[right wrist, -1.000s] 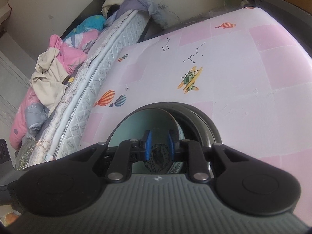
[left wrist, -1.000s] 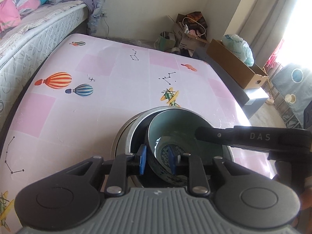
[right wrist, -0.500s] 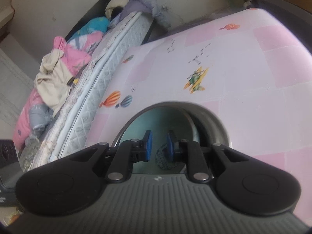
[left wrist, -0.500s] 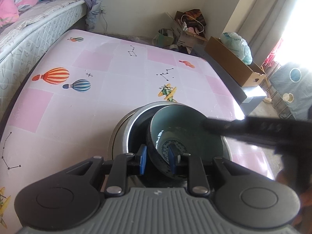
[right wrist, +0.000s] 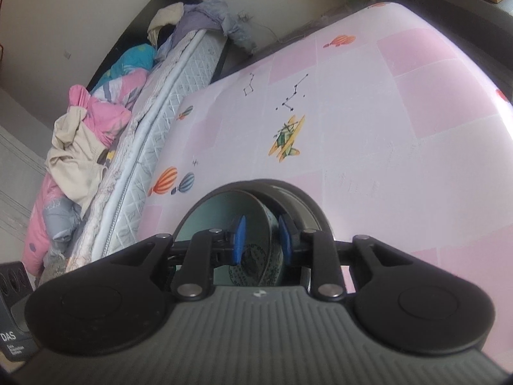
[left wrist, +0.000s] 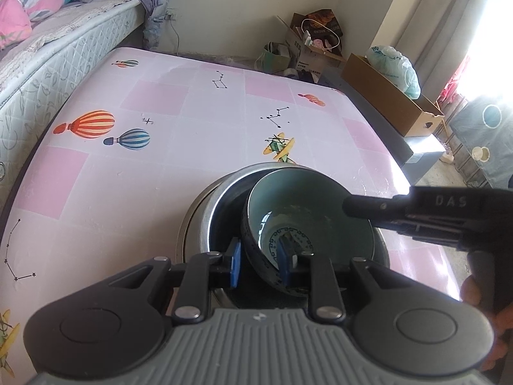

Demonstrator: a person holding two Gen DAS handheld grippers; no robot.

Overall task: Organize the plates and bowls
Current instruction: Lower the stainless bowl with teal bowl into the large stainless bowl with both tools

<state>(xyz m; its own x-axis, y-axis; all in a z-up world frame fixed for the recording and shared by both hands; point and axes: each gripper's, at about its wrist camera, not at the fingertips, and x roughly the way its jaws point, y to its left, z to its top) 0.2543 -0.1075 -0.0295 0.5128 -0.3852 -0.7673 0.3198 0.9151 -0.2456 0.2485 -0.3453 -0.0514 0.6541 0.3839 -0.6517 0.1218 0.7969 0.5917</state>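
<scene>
Teal bowl (left wrist: pixel 307 221) rim pinched by left claw (left wrist: pixel 259 266) – right claw (right wrist: pixel 261 239) just loosened, straddling it

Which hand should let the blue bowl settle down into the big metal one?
Probably the left. The left gripper has its fingers clamped on the near rim of the blue bowl, tilted inside the metal bowl. The right gripper has just been opening, rim between its fingers.

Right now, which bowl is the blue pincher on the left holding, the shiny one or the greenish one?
The greenish bowl, with the blue pattern inside. The left gripper pinches its rim, and it sits tilted inside the bigger shiny metal bowl.
</scene>
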